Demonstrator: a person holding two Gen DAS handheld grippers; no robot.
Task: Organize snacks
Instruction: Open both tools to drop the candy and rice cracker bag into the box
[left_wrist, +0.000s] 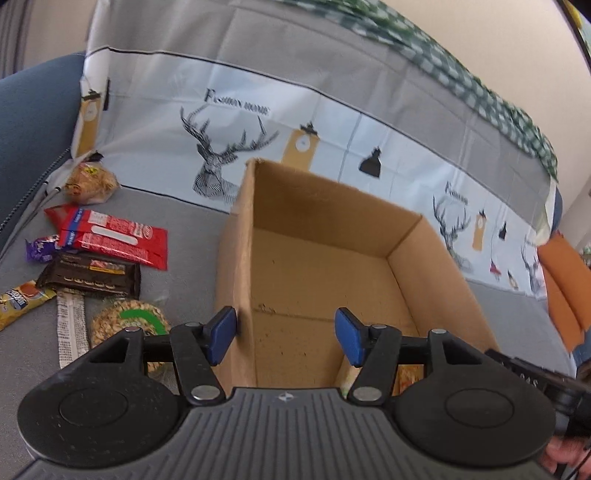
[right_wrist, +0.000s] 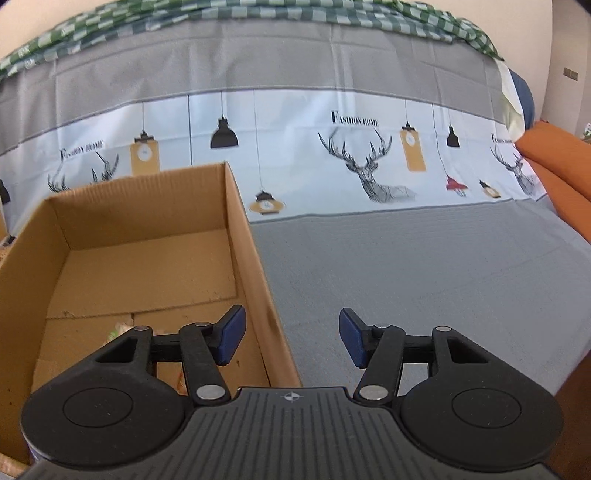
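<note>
An open cardboard box (left_wrist: 424, 258) stands on the grey sofa seat; it also shows in the right wrist view (right_wrist: 255, 266). My left gripper (left_wrist: 286, 338) is open and empty, straddling the box's left wall near its front. My right gripper (right_wrist: 291, 336) is open and empty, straddling the box's right wall. Snacks lie left of the box: a red packet (left_wrist: 114, 238), a dark brown bar (left_wrist: 92, 277), a round peanut pack (left_wrist: 129, 325), a purple wrapper (left_wrist: 40, 249), a yellow packet (left_wrist: 18, 301), a white strip pack (left_wrist: 70, 332) and a clear-wrapped bun (left_wrist: 90, 182). Something colourful lies in the box's near corner (left_wrist: 408, 374), mostly hidden.
A deer-print cover (right_wrist: 369, 155) drapes the sofa back behind the box. Orange cushions (right_wrist: 557, 166) sit at the far right. A blue cushion (left_wrist: 33, 122) is at the far left. Grey seat fabric (right_wrist: 424, 277) lies right of the box.
</note>
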